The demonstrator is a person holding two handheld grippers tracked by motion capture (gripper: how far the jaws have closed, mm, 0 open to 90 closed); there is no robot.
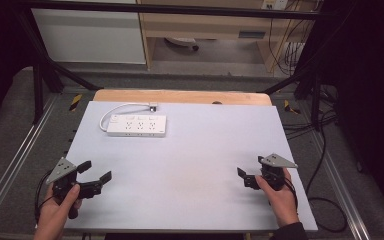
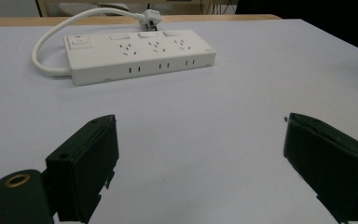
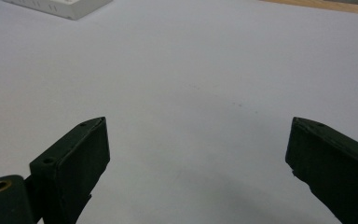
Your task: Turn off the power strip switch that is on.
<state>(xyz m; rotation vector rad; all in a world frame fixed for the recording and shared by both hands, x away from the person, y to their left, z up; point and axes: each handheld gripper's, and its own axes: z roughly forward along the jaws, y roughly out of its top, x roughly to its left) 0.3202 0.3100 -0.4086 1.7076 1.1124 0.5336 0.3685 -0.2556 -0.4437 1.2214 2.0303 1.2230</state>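
High view: a person is holding the left gripper (image 1: 96, 170) near the front left corner of the pale table (image 1: 200, 150) and the right gripper (image 1: 242, 176) near the front right edge, both well apart from each other. Both are sitting wide, nothing between the jaws. The left hand (image 1: 60, 207) is wrapping the handle, and the forearm is getting cut off at the bottom edge. The right hand (image 1: 280, 197) is doing the same, sleeve cut off at the bottom.

The white power strip (image 1: 136, 125) is lying flat at the far left part of the table, well apart from both grippers and nearer the left one. Its white cord (image 1: 111, 111) is looping off its left end and running back to a plug (image 1: 153, 106) at the far table edge; the plug's prongs are too small to make out.

Left gripper view: the power strip (image 2: 137, 55) is showing whole ahead of the spread jaws, switch end to the left, the cord (image 2: 44, 46) curving behind it, the plug (image 2: 151, 17) partly cut by the top edge.

Right gripper view: one corner of the power strip (image 3: 60, 6) is poking in at top left, the rest cut off. Bare table (image 3: 191, 93) is lying between the wide jaws.
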